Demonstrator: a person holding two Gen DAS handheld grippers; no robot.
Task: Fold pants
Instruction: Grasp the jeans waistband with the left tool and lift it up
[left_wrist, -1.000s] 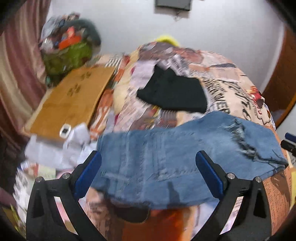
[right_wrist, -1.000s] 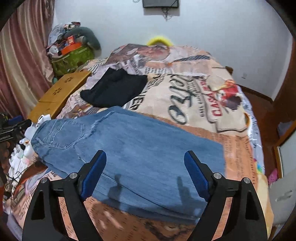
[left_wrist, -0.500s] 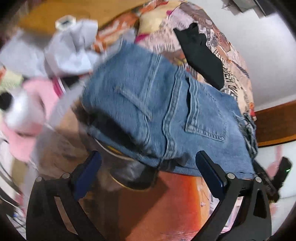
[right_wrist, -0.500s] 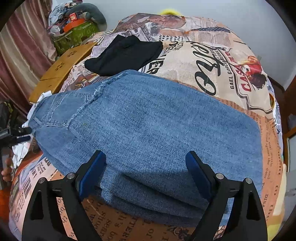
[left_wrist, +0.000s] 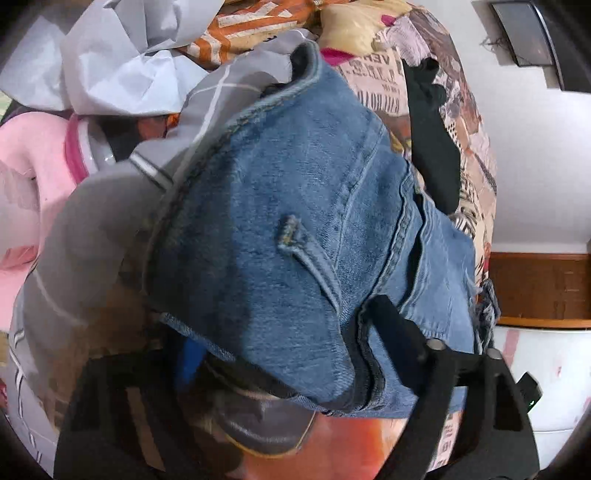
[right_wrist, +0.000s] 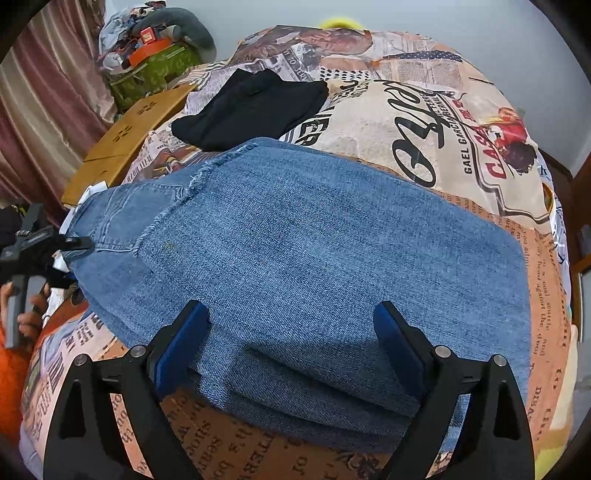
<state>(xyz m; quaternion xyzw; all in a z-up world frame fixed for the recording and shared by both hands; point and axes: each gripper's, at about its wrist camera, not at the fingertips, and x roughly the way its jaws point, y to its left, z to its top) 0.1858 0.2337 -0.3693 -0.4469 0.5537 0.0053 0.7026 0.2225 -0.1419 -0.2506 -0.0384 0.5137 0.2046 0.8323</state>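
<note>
The left hand-held gripper (left_wrist: 280, 350) sits at the bottom of the left wrist view with the waistband end of the jeans (left_wrist: 314, 229) draped between its fingers. Its jaws have just been closing, and denim lies between them. The right finger (left_wrist: 399, 332) lies against the cloth, but the left one is mostly buried under the fold, so whether the pads already pinch the fabric cannot be told from here. The right hand-held gripper (right_wrist: 291, 343), low in the right wrist view, has its jaws standing wide apart and they have just been opening. They straddle the near folded edge of the jeans (right_wrist: 295, 251) without pressing on it.

The jeans lie folded across the middle of the frame on the printed bedspread (right_wrist: 424, 122); the pocket and frayed hem are at the centre left. A black garment (right_wrist: 251, 107) lies just beyond them, toward the upper left. In the left wrist view grey checked cloth (left_wrist: 207, 103) and crumpled white fabric (left_wrist: 122, 62) crowd the waistband from the upper left.

The main risk, I judge, is the left grip. If the pads catch only the top layer, lifting would peel the fold open. They could also snag the grey cloth beside the waistband and drag it along. If the right jaws close on one layer of the stacked edge, the fold may skew.
</note>
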